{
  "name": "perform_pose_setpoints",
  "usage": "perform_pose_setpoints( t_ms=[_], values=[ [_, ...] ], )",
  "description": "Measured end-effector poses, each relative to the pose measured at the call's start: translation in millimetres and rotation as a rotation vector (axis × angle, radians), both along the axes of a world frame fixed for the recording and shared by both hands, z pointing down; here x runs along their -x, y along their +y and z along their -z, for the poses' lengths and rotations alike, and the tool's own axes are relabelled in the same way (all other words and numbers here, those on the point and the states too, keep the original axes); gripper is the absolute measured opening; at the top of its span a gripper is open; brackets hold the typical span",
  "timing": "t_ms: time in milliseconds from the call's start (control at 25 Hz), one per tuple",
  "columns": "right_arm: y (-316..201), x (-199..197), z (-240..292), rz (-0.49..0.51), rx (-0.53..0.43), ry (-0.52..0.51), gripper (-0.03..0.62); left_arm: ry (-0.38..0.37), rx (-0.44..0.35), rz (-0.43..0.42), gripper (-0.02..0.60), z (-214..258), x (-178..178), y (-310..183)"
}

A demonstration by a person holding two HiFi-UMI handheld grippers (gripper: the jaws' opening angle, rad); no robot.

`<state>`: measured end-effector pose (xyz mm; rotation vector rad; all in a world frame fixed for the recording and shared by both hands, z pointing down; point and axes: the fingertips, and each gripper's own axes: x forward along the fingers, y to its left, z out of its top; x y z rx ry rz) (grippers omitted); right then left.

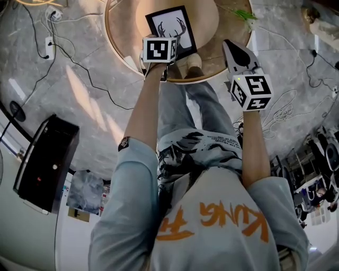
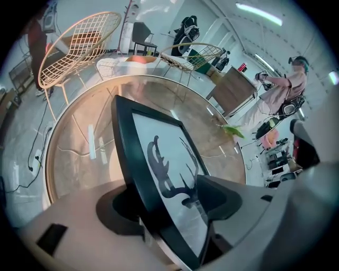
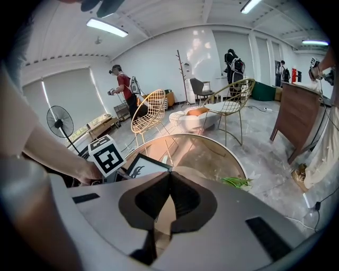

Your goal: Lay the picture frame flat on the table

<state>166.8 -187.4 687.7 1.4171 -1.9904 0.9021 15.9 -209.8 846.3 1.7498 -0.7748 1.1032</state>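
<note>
The person's pale blue T-shirt fills the lower frame. Above it, the left claw stands apart around a black-edged picture frame with a stag silhouette, tilted on the round brown tabletop at upper centre. The right claw, tips together and empty, hovers at upper right.

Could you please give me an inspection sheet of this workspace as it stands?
Surface: round table, glossy brown top.
Job's things: picture frame with antler print, propped up, not flat.
Clutter: green sprig on the table.
Grippers: left gripper open, fingers either side of the frame; right gripper shut, empty.
Cables: cables loose on the floor, with a power strip.
Surroundings: wire chairs, people in the background.
</note>
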Motion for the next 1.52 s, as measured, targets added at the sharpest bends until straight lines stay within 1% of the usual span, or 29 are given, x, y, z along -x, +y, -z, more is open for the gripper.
perform_pose_setpoints(
  t_ms=[160, 440, 560, 680, 720, 880, 960, 1000, 1120, 1200, 1280, 1320, 1440, 1480, 1520],
  values=[
    [-1, 0, 6, 0.018, -0.01, 0.01, -0.002, -0.014, -0.009, 0.03, 0.333, -3, 11, 8],
    [-4, -7, 22, 0.021, -0.034, 0.019, -0.002, -0.036, 0.033, 0.128, 0.339, -4, 35, 24],
    [1, -7, 32, 0.026, -0.043, 0.02, -0.002, -0.038, 0.036, 0.167, 0.339, 7, 43, 32],
    [-3, -3, 49, 0.032, -0.071, 0.005, -0.002, -0.007, 0.021, 0.221, 0.336, 30, 47, 31],
    [-5, -2, 56, 0.035, -0.084, 0.0, -0.002, 0.006, 0.007, 0.244, 0.327, 41, 48, 28],
    [-6, 5, 85, 0.048, -0.12, -0.021, -0.002, 0.042, -0.077, 0.332, 0.161, 92, 51, 25],
    [-8, 9, 99, 0.06, -0.14, -0.031, -0.002, 0.057, -0.125, 0.366, 0.061, 119, 52, 22],
    [-10, 11, 105, 0.066, -0.15, -0.035, -0.002, 0.065, -0.149, 0.375, 0.037, 132, 52, 21],
    [-13, 10, 127, 0.064, -0.179, -0.044, -0.002, 0.11, -0.214, 0.403, 0.021, 172, 49, 20],
    [-16, 10, 143, 0.063, -0.206, -0.051, -0.002, 0.17, -0.262, 0.47, 0.02, 203, 49, 14],
    [-20, 9, 158, 0.064, -0.237, -0.061, -0.002, 0.234, -0.325, 0.544, 0.02, 236, 48, 5],
    [-22, 6, 165, 0.054, -0.251, -0.069, -0.002, 0.259, -0.362, 0.566, 0.018, 252, 46, 0],
    [-28, -11, 183, -0.021, -0.282, -0.11, -0.002, 0.343, -0.47, 0.607, 0.017, 297, 34, -11],
    [-29, -15, 190, -0.037, -0.294, -0.12, -0.002, 0.362, -0.497, 0.61, 0.017, 308, 29, -11],
    [-31, -17, 197, -0.04, -0.307, -0.125, -0.002, 0.363, -0.519, 0.604, 0.017, 320, 24, -10]
  ],
)
